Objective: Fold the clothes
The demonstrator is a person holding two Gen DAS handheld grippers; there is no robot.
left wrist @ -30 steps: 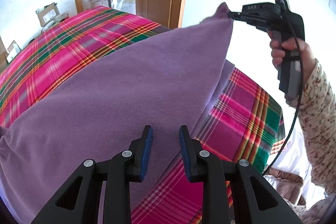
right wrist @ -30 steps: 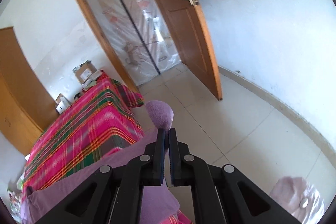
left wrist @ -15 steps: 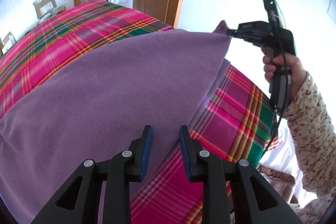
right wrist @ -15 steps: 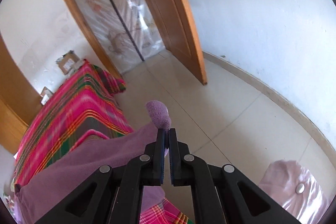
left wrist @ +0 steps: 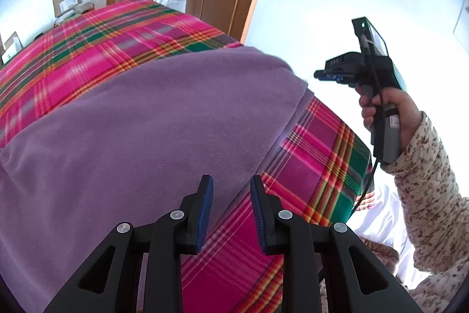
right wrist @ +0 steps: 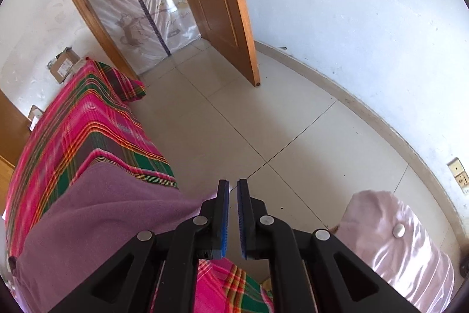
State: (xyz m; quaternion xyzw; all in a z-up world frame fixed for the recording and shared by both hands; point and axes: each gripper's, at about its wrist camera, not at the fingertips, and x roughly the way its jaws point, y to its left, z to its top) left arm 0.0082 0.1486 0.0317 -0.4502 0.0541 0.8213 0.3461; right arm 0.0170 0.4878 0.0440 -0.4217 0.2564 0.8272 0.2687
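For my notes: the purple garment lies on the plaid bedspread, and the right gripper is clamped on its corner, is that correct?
Not quite. In the right wrist view the right gripper holds nothing; its jaws have just been opening and stand apart, empty. The purple garment does lie on the plaid bedspread.

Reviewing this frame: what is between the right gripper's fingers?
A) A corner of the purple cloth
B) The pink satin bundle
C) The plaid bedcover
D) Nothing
D: the right gripper has just been opening, showing only floor in its narrow gap, and the purple cloth lies on the plaid bedcover, clear of it.
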